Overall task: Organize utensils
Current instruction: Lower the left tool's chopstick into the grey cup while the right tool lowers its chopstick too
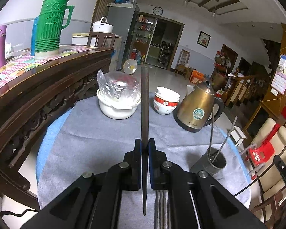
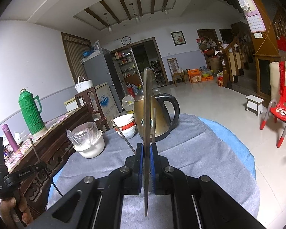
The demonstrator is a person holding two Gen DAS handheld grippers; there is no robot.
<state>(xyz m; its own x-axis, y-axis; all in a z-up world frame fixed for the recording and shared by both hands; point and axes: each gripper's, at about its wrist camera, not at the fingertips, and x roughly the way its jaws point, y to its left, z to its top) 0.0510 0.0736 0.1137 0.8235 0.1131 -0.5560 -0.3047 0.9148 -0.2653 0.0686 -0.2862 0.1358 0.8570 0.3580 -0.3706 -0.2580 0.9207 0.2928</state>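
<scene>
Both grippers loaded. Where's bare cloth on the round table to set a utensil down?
Free: the grey cloth between the left gripper and the white pot, out to the near left edge. Also the right half of the cloth, beside the kettle. Crowded: the far rim, holding pot, stacked bowls and kettle, and around the metal holder.

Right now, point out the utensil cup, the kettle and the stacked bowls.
utensil cup (image 1: pixel 217 161): left wrist view, front wall below the rim.
kettle (image 1: pixel 197 106): left wrist view, brass body above the round badge.
stacked bowls (image 1: pixel 165 105): left wrist view, red-banded side.
</scene>
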